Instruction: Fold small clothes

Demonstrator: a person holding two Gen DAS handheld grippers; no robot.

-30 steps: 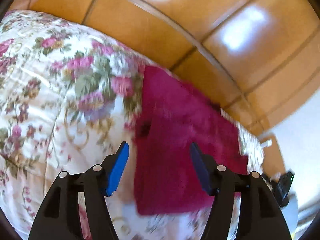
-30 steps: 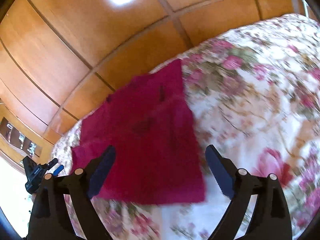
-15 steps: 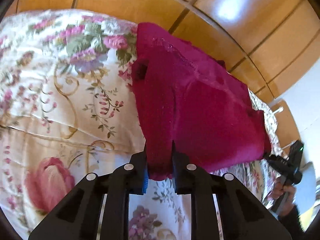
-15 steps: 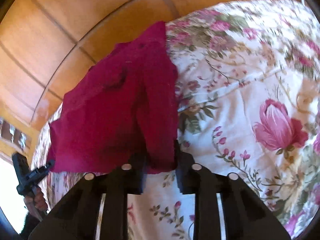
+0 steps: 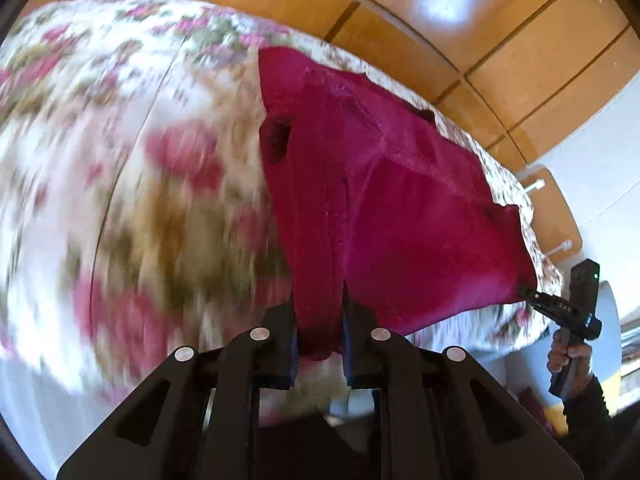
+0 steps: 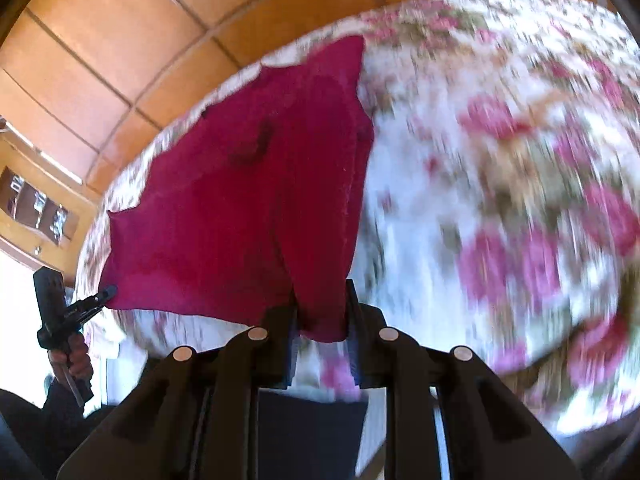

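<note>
Glossy wooden panelling (image 5: 400,12) fills the background beyond both grippers, and below it spreads a floral bedspread (image 5: 120,160), white with pink roses and heavily smeared by motion blur in both views. On the bedspread, ahead of the fingers, lies a crimson garment (image 5: 400,208) whose near edge is lifted off the bedding. The left gripper (image 5: 319,320) has its two black fingers closed tight on one near corner of the cloth, a fold of red fabric bunched between them and poking out just behind the tips. Off to its right, the right gripper (image 5: 528,294) pinches the other near corner, held in a hand (image 5: 568,356) with a dark sleeve. From the right wrist camera the same holds: the right gripper (image 6: 320,316) is clamped on its corner of the crimson garment (image 6: 240,208), with the fabric stretching away forward and to the left, where the left gripper (image 6: 106,294) grips the far corner. Between the two grippers the near hem hangs taut above the floral bedspread (image 6: 500,160).
</note>
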